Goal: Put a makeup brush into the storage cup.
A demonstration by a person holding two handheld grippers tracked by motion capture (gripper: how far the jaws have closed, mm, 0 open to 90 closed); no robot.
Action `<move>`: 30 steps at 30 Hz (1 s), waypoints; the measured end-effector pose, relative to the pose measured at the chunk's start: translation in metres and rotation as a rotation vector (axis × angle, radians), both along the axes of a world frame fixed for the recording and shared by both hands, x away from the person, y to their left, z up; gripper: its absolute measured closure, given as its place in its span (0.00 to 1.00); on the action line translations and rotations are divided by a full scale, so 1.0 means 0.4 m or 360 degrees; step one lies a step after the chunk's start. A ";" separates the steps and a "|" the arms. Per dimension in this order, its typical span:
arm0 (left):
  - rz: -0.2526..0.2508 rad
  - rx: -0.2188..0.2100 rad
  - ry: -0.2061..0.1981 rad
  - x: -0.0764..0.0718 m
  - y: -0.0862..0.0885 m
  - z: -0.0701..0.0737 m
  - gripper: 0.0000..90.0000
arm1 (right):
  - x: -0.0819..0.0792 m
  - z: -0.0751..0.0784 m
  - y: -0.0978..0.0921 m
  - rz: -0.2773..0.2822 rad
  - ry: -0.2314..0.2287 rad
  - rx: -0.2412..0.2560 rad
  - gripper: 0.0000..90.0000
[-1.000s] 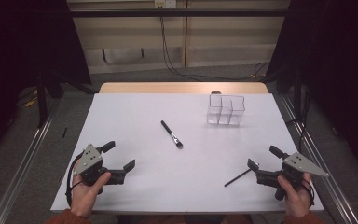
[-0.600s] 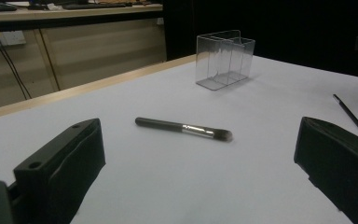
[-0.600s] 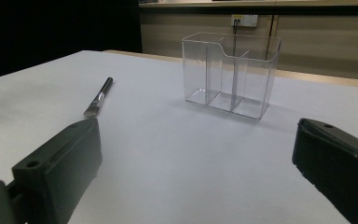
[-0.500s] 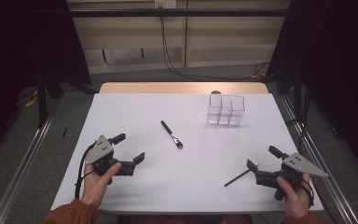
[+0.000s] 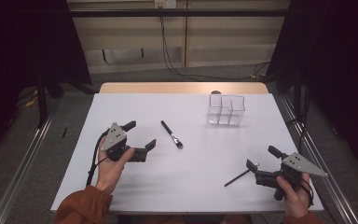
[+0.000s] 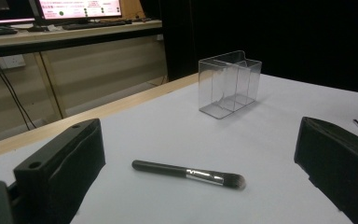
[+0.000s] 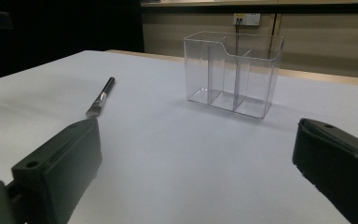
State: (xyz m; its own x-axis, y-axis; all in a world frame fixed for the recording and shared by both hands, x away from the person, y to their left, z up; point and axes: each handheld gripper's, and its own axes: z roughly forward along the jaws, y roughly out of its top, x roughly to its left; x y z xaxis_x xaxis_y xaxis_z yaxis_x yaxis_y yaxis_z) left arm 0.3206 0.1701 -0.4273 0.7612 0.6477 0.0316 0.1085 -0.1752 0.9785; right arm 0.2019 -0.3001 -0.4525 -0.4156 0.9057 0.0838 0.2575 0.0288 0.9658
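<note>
Brush [image 5: 171,134] lies flat at centre of the high view on the white table cover [image 5: 196,163], bristle end toward lower right; same spot as in both earlier frames. In the left gripper view it sits between the jaws' sightline, handle to the left, bristles to the right.

Clear organizer [image 5: 226,110], three compartments, stands upright in the upper right of the high view, well apart from the brush. Unmoved. We see nothing in it.

Thin dark stick [image 5: 239,176] lies in the lower right, its upper end just beside the right gripper's near jaw tip; we can't tell if it touches. Same place as before.

What changed: left gripper [image 5: 140,136] has travelled from the lower left up and toward centre over the last second, now near the brush handle end, not touching it. Jaws spread wide, nothing between them. Left hand [image 5: 112,164] and orange sleeve [image 5: 83,207] followed it in.

Right gripper [image 5: 263,157] sits in the lower right, essentially where it was. Jaws wide apart, empty. Right hand [image 5: 294,196] grips it from below.
</note>
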 end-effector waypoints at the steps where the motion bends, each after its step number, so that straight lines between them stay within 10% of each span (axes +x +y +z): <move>1: 0.0000 0.0012 -0.0001 0.005 -0.005 -0.001 0.02 | 0.000 0.000 0.001 -0.0001 0.0000 0.0004 0.01; 30: -0.0005 0.0012 0.0035 0.151 -0.094 0.026 0.02 | 0.001 -0.002 0.001 0.0009 0.0009 -0.0005 0.01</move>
State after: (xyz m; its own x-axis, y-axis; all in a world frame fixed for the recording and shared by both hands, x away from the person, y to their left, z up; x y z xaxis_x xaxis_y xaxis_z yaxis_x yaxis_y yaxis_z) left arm 0.3809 0.1326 -0.4170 0.7639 0.6450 0.0198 0.1294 -0.1832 0.9745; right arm 0.2023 -0.2997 -0.4531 -0.4202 0.9036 0.0833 0.2629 0.0334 0.9643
